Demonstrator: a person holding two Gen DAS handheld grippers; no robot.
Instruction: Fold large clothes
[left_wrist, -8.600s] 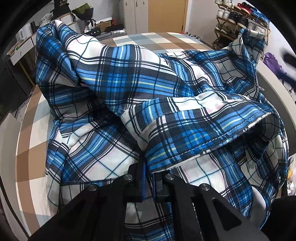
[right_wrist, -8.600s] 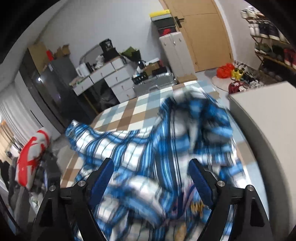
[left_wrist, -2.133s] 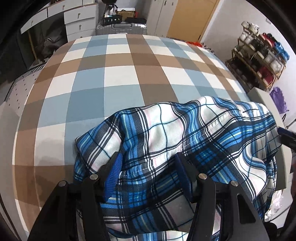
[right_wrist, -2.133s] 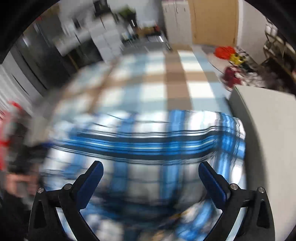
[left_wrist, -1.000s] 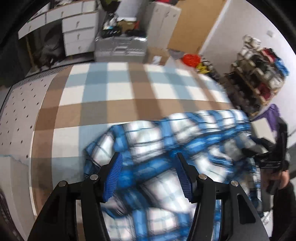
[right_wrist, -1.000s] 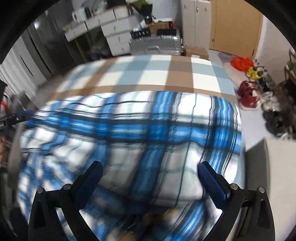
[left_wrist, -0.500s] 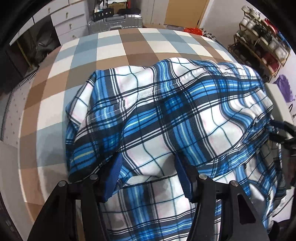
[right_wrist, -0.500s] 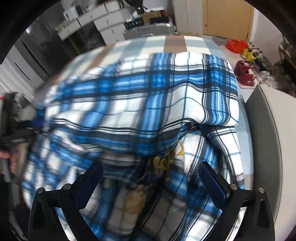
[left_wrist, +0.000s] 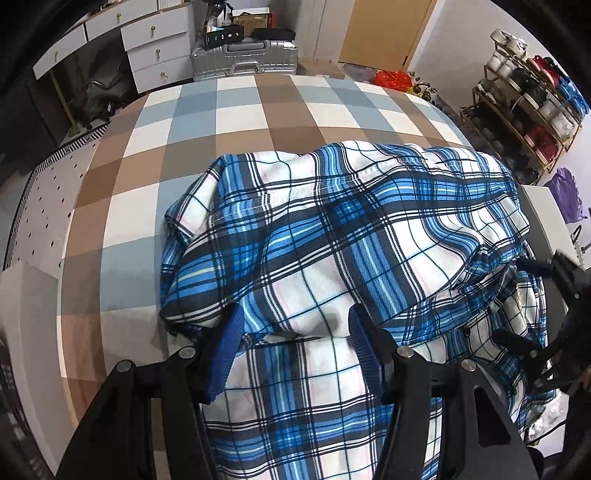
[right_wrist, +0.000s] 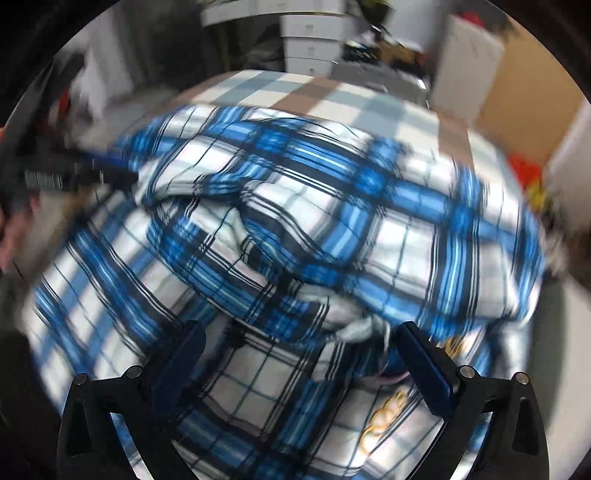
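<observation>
item: blue, white and black plaid cotton shirt (left_wrist: 332, 236), lying in a loosely doubled heap on the brown, grey-blue and white checked bed cover (left_wrist: 236, 122), its top layer ending in a folded edge just ahead of the left gripper (left_wrist: 295, 332). the left gripper is hovering with its jaws spread wide, holding nothing, the near fold sitting between and under its blue pads. the right gripper (right_wrist: 303, 350) is likewise gaping and empty over the opposite end, in a blurred view. the heap's long axis is running crosswise, from one gripper to the other. which end is the collar cannot be told. the folded edge is lying nearer the left gripper, probably the next grasp.
</observation>
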